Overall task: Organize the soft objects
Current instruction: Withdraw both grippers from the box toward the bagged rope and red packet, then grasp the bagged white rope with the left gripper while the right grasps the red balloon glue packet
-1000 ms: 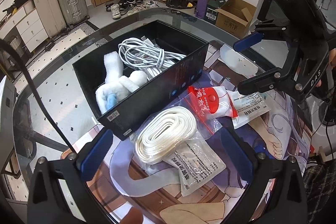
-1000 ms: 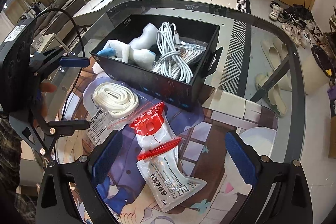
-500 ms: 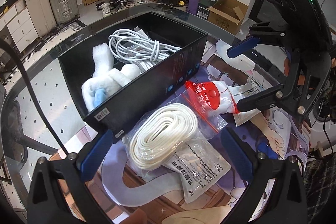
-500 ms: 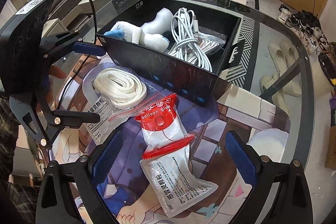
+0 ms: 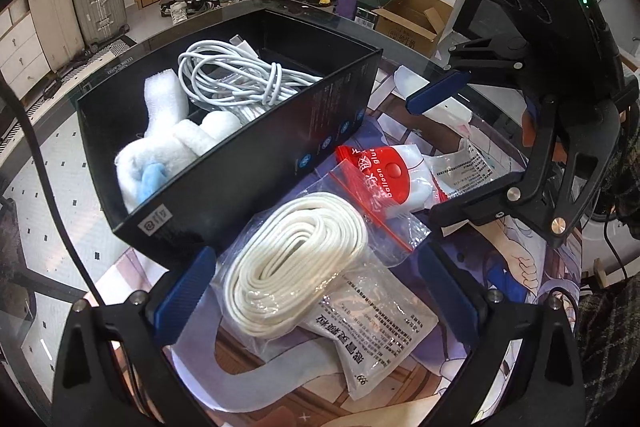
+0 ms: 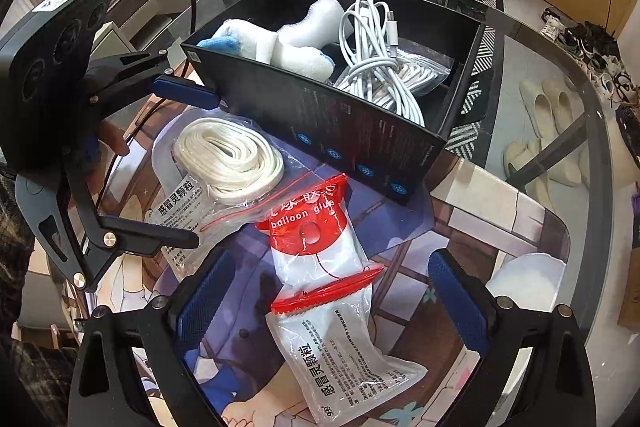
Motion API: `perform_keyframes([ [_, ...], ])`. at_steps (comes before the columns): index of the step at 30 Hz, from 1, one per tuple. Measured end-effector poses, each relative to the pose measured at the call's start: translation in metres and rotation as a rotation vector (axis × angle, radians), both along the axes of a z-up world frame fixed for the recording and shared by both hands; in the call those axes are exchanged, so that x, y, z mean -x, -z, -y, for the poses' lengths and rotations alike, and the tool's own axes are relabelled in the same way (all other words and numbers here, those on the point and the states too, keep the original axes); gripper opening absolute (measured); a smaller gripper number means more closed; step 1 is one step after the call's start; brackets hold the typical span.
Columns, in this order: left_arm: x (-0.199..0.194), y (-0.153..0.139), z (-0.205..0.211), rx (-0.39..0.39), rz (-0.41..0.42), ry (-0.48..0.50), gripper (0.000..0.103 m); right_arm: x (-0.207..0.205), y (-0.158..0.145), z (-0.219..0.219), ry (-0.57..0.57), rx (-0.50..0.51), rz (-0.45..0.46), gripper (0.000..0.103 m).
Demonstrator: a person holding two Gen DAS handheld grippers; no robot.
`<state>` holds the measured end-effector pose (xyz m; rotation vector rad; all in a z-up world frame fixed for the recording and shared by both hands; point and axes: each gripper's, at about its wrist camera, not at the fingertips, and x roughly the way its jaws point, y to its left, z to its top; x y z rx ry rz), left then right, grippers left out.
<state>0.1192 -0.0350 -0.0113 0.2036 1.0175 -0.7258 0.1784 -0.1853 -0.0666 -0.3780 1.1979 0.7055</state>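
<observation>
A black box (image 5: 256,163) (image 6: 360,131) on the glass table holds white fluffy socks (image 5: 176,147) (image 6: 280,43) and a white cable bundle (image 5: 236,79) (image 6: 376,67). In front of it lie a bagged coil of white strap (image 5: 296,259) (image 6: 228,155), a red balloon glue bag (image 5: 384,175) (image 6: 316,231) and white sachets (image 5: 380,331) (image 6: 352,359). My left gripper (image 5: 320,295) (image 6: 192,167) is open, its fingers either side of the strap coil. My right gripper (image 6: 332,303) (image 5: 436,151) is open over the glue bag and a sachet.
A printed mat (image 5: 512,267) (image 6: 400,227) covers the table under the bags. A white pad (image 6: 524,275) lies at the table's right. The glass table rim (image 6: 596,131) curves close by. Suitcases (image 5: 84,7), shoes and a cardboard box (image 5: 408,15) stand on the floor beyond.
Both grippers have moved down and forward toward the bags; the strap coil now lies between my left fingers, the glue bag nearer my right. Nothing was gripped.
</observation>
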Motion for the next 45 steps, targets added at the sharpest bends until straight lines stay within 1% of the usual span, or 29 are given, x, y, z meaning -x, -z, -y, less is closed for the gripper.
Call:
perform_keyframes([
  [3, -0.003, 0.003, 0.002, 0.007, -0.007, 0.004, 0.099, 0.002, 0.004, -0.006, -0.022, 0.013, 0.009, 0.099],
  [7, -0.005, 0.005, 0.002, 0.014, -0.013, 0.013, 0.094, 0.002, 0.008, -0.013, -0.033, 0.02, 0.014, 0.099],
  [12, -0.006, 0.008, 0.003, 0.019, -0.012, 0.015, 0.086, 0.0, 0.011, -0.017, -0.041, 0.032, 0.013, 0.094],
  [14, -0.005, 0.009, 0.004, 0.011, -0.014, 0.019, 0.085, -0.001, 0.011, -0.017, -0.043, 0.036, 0.014, 0.09],
  [18, -0.004, 0.015, 0.007, 0.001, -0.03, 0.028, 0.078, 0.003, 0.015, -0.018, -0.047, 0.049, 0.016, 0.088],
  [20, -0.003, 0.015, 0.008, 0.004, -0.028, 0.028, 0.076, 0.003, 0.016, -0.02, -0.05, 0.054, 0.018, 0.088],
  [24, -0.006, 0.014, 0.007, 0.013, -0.037, 0.017, 0.067, 0.004, 0.017, -0.023, -0.056, 0.062, 0.022, 0.088],
  [28, -0.005, 0.014, 0.009, 0.001, -0.028, 0.004, 0.058, 0.004, 0.018, -0.025, -0.059, 0.065, 0.022, 0.088],
  [30, -0.004, 0.014, 0.009, -0.005, -0.023, -0.004, 0.054, 0.006, 0.017, -0.026, -0.057, 0.067, 0.019, 0.085],
  [32, -0.001, 0.015, 0.008, -0.009, -0.021, -0.011, 0.052, 0.005, 0.019, -0.027, -0.053, 0.073, 0.01, 0.076],
  [36, 0.002, 0.015, 0.007, -0.016, -0.018, -0.02, 0.048, 0.004, 0.018, -0.025, -0.04, 0.073, 0.012, 0.067],
  [38, 0.002, 0.014, 0.007, -0.016, -0.019, -0.029, 0.045, 0.003, 0.016, -0.023, -0.028, 0.072, 0.015, 0.057],
  [40, 0.004, 0.014, 0.008, -0.027, -0.012, -0.033, 0.04, -0.002, 0.016, -0.019, -0.021, 0.074, 0.02, 0.051],
  [42, 0.006, 0.013, 0.01, -0.03, -0.009, -0.035, 0.039, -0.001, 0.014, -0.02, -0.021, 0.074, 0.02, 0.049],
  [43, 0.008, 0.012, 0.009, -0.031, -0.007, -0.034, 0.037, -0.001, 0.014, -0.02, -0.019, 0.074, 0.02, 0.046],
  [45, 0.009, 0.01, 0.009, -0.032, -0.005, -0.043, 0.036, -0.001, 0.012, -0.019, -0.014, 0.072, 0.016, 0.045],
])
